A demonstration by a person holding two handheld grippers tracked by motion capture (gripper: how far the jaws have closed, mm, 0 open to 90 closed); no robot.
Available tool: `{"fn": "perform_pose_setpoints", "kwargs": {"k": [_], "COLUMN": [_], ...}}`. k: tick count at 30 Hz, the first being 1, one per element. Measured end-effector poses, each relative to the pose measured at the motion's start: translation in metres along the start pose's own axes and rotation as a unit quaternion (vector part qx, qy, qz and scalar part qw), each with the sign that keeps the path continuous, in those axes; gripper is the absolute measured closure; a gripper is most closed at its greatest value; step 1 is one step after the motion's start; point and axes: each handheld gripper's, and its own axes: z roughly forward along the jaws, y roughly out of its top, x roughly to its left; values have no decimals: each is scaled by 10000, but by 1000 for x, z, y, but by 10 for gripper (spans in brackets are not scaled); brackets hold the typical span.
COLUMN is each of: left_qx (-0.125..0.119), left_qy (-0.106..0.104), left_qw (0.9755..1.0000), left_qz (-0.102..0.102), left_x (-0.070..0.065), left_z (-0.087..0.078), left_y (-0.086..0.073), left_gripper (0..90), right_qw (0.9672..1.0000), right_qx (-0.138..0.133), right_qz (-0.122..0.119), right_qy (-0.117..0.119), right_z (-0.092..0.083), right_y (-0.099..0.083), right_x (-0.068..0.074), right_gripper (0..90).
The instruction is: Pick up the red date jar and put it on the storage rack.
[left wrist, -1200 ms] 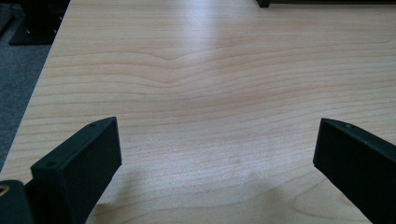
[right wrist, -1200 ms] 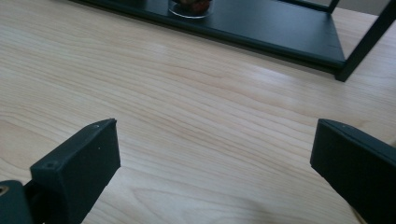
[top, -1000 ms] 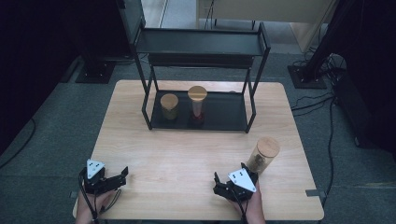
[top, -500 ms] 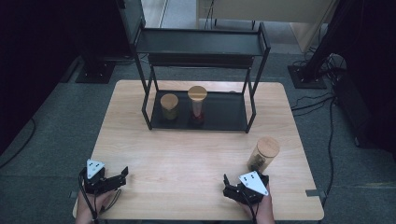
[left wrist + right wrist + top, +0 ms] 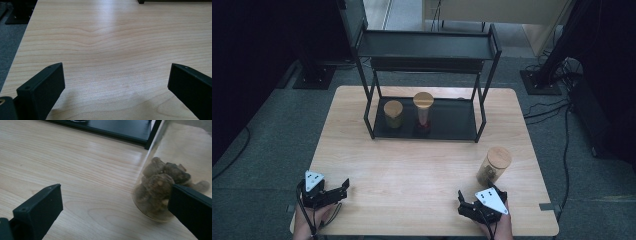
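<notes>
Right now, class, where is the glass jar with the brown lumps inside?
In the high view, the glass jar stands on the table's right side, just ahead of the right gripper and clear of the black shelf rack.

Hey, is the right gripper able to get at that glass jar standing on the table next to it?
Probably yes. The right gripper is open, and the jar stands upright just ahead, to its right, on bare table with nothing between them. In the right gripper view the jar sits beside one jaw.
</notes>
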Motion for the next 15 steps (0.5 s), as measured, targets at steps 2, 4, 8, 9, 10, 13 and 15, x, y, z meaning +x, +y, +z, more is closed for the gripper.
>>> {"fn": "perform_pose_setpoints", "kwargs": {"k": [2, 4, 8, 9, 10, 13, 15], "left_qx": [1, 1, 2, 2, 2, 3, 1], "left_qy": [1, 1, 4, 4, 5, 6, 9], "left_qw": [10000, 10000, 10000, 10000, 10000, 10000, 10000], "left_qz": [0, 1, 1, 0, 1, -1, 2], "left_x": [0, 0, 0, 0, 0, 0, 0], "left_z": [0, 0, 0, 0, 0, 0, 0], "left_y": [0, 0, 0, 0, 0, 0, 0], "left_gripper": [12, 12, 12, 12, 12, 12, 12], "right_qw": [10000, 10000, 9999, 9999, 9999, 9999, 9998], "right_qx": [-3, 1, 13, 20, 20, 23, 25], "right_qz": [-3, 9, 40, 51, 56, 46, 57], "right_qy": [-20, -45, -103, -114, -125, -154, -186], "right_z": [-2, -3, -6, -6, -6, -8, -8], "right_y": [-1, -2, -4, -4, -5, -6, -7], "right_x": [-3, -5, -11, -12, -14, -18, -20], "right_gripper": [0, 0, 0, 0, 0, 0, 0]}}
